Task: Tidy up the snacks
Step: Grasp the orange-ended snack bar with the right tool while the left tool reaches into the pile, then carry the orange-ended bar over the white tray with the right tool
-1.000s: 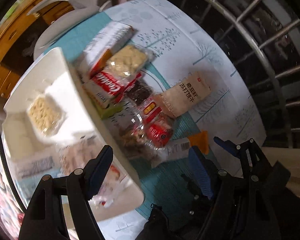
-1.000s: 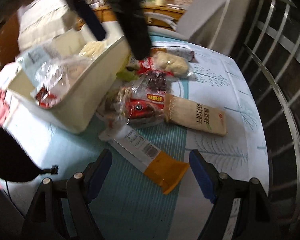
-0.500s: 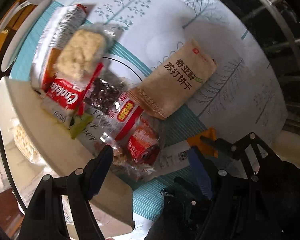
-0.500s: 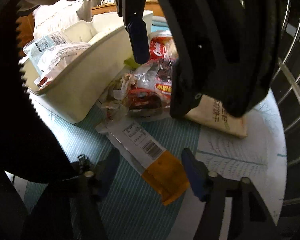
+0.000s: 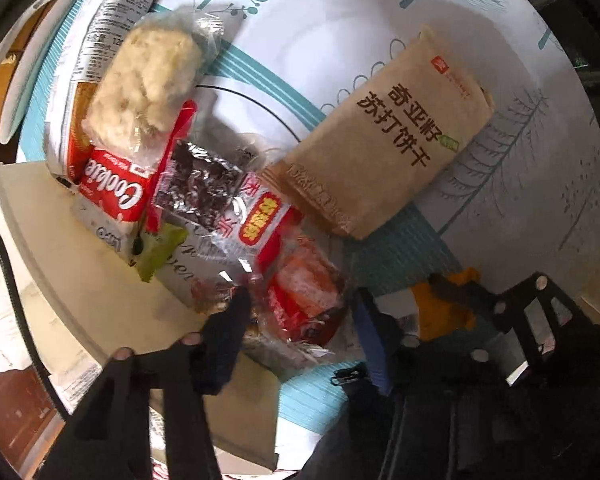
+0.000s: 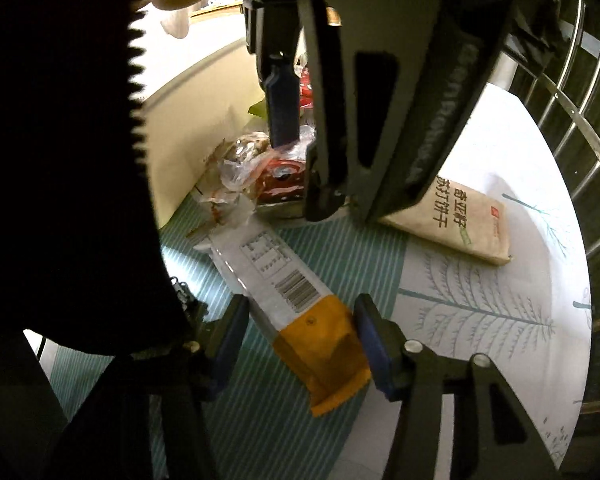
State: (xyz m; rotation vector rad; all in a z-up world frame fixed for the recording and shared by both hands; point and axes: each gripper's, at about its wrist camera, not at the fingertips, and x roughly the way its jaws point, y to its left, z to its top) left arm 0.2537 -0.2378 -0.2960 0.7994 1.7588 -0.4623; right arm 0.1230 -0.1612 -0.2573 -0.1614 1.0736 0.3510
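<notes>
— Where are your fingers?

— My left gripper (image 5: 300,304) is closing around the clear-wrapped red snack (image 5: 304,300) beside the cream bin (image 5: 80,280). My right gripper (image 6: 296,340) is closing astride the orange-ended packet (image 6: 324,352) on the bench (image 6: 480,300); neither grips yet.

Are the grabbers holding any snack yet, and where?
Both are closing. The right hand-held gripper straddles the orange end of the long white packet; the left hand-held gripper straddles the clear-wrapped red snack. Firm hold cannot be told.
</notes>
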